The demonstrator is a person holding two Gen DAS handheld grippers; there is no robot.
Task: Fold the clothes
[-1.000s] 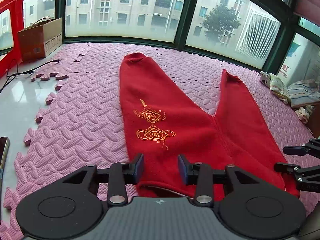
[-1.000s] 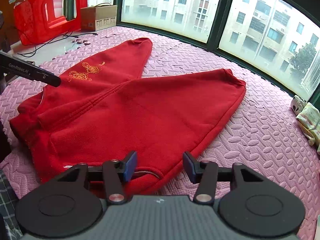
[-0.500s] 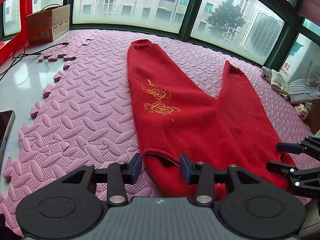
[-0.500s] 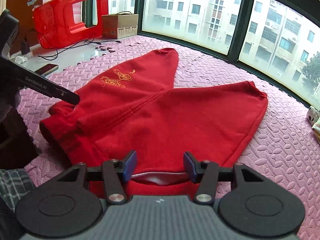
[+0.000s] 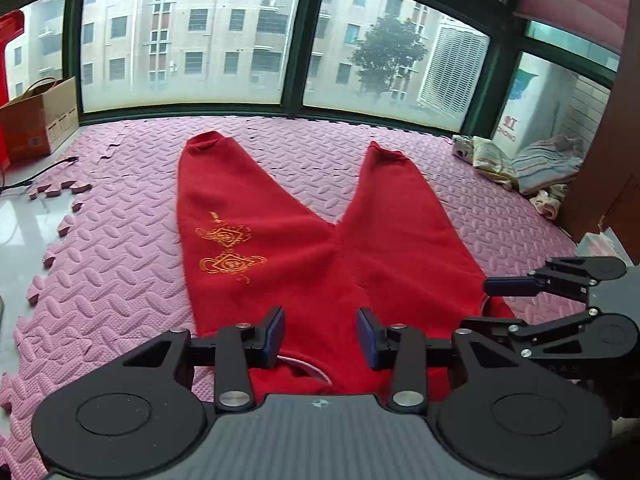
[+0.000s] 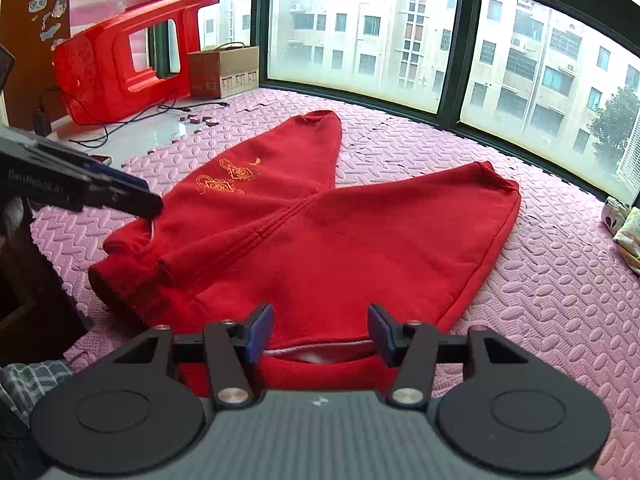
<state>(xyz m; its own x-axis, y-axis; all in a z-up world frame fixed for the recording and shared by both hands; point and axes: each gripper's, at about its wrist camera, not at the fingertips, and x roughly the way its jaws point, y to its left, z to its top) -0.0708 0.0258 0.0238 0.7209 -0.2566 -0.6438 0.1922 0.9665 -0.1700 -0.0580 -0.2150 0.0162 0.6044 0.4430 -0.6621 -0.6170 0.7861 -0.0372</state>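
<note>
Red fleece trousers [image 5: 312, 248] lie flat on the pink foam mat [image 5: 120, 264], legs spread in a V toward the window, waistband at the near edge under both tools. Gold embroidery [image 5: 228, 248] sits on the left leg.

Left gripper [image 5: 320, 336] hovers at the waistband, jaws part-way open and just closed in a bit, red cloth seen in the gap, but I can't tell whether the pads actually press it. Right gripper [image 6: 320, 332] is at the other end of the waistband, jaws apart at middling width, grey lining of the waist opening showing between them, no clamp visible.

Risks as I judge them:
- pads may catch only the top layer of the waistband since the opening gapes, so the back layer drags and the fold comes out skewed
- uneven grab heights left vs right would twist the waist line
- thick fleece could slip from a half-closed jaw when lifted
- the two tools are near each other, so they might bump if both move inward
- the legs are splayed, so folding without bringing them together leaves a lumpy stack
</note>
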